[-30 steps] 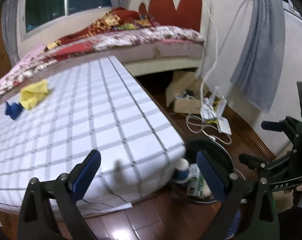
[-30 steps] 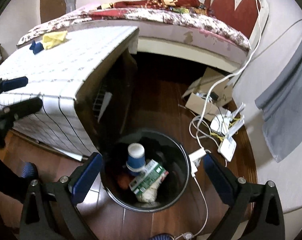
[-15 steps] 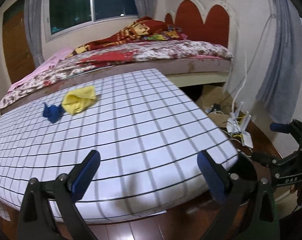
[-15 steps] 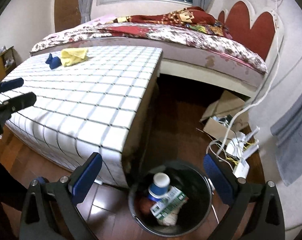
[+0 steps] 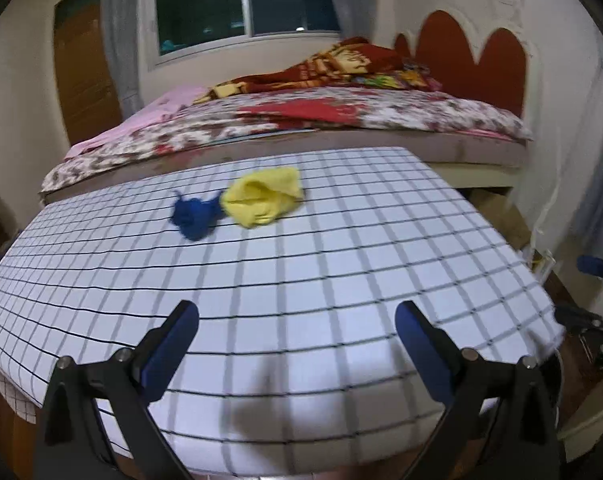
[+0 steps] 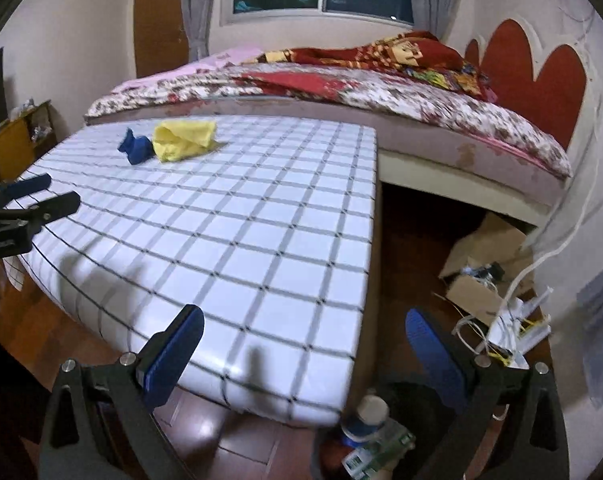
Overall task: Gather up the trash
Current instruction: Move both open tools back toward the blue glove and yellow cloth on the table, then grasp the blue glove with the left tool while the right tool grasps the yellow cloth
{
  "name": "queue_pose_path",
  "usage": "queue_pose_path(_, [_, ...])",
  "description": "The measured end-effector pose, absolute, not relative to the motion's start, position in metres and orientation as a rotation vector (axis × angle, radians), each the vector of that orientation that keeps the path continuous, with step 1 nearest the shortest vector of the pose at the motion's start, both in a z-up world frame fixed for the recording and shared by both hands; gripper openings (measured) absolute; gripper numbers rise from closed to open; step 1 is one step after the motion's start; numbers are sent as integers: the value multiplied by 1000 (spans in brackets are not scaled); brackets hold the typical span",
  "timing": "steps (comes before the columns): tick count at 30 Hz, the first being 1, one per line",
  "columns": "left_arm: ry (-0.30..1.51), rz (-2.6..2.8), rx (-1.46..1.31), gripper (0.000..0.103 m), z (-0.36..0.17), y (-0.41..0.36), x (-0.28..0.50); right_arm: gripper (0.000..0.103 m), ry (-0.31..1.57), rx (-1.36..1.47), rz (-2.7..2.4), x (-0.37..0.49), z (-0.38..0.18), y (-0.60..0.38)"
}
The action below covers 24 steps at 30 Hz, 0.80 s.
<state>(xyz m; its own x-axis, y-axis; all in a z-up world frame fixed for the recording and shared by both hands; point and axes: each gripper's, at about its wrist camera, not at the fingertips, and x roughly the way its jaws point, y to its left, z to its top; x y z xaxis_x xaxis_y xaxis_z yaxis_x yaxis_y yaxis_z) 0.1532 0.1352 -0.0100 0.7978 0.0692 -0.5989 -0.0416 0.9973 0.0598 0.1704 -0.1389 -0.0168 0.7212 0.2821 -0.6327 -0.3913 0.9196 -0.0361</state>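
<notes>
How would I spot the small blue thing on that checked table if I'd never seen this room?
Find the big table with the white checked cover, in front of the bed. Near its far edge lie two crumpled scraps side by side. The blue scrap is the smaller, darker one, touching the left side of the yellow scrap.

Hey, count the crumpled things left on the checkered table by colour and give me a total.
Yellow crumpled piece: 1
Blue crumpled piece: 1
Total on the checkered table: 2
</notes>
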Motion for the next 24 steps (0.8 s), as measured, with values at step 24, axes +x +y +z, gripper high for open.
queue_pose_path(24, [697, 196, 68, 99, -21, 290, 262, 102, 738, -235, 592, 342, -14, 109])
